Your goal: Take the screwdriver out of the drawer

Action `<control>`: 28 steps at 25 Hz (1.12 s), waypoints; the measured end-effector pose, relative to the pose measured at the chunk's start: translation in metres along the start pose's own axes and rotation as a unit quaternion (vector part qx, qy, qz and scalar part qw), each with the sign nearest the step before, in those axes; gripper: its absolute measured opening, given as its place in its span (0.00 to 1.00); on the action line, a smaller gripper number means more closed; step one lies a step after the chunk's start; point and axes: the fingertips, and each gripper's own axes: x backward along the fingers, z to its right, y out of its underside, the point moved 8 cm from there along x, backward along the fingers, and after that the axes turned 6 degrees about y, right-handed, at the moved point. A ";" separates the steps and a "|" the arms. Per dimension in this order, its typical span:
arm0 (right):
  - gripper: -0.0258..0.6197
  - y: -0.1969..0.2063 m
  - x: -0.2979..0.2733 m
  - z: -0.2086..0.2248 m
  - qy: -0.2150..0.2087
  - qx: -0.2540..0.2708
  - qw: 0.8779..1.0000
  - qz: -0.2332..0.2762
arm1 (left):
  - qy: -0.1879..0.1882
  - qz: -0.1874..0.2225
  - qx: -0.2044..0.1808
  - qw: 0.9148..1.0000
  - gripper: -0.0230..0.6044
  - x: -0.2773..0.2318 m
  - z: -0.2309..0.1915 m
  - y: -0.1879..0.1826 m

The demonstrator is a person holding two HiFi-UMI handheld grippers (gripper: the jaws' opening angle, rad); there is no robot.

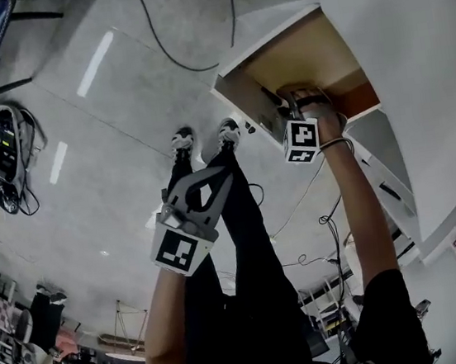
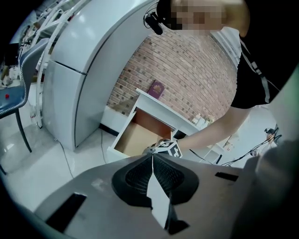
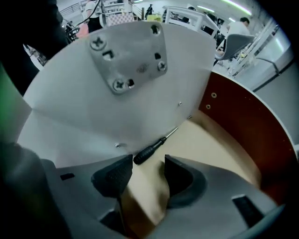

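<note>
fingers [image 3: 114, 175] of my right gripper [image 3: 148, 169] are spread, pinching nothing; the screwdriver [image 3: 152, 150] lies just beyond their tips on the drawer [image 3: 233, 116] floor, against its white wall. my left gripper [image 2: 153, 163] is pressed together, empty, well apart from the drawer.

Open white drawer with a pale wooden bottom [image 3: 219, 147], small black-handled screwdriver [image 3: 150, 151] lay on that bottom, just beside one white wall.
</note>
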 end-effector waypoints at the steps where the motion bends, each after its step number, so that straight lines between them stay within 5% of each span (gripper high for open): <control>1: 0.46 0.002 -0.003 -0.001 -0.005 0.008 1.000 -0.004 | 0.000 0.002 0.001 1.000 0.07 -0.001 -0.001 0.000; 7: 0.44 0.002 -0.011 -0.004 0.008 0.064 0.998 -0.003 | -0.001 0.012 0.007 1.000 0.07 -0.009 -0.009 0.004; 9: 0.38 0.002 -0.011 -0.001 0.029 0.063 0.998 0.006 | 0.000 0.010 0.013 1.000 0.07 -0.011 -0.010 0.007; 25: 0.45 -0.025 -0.016 0.046 0.093 0.061 0.993 0.029 | -0.012 0.005 0.030 0.999 0.07 -0.010 -0.019 0.012; 28: 0.37 -0.021 -0.014 0.050 0.123 0.056 0.990 0.035 | -0.017 0.005 0.038 0.999 0.07 -0.009 -0.019 0.015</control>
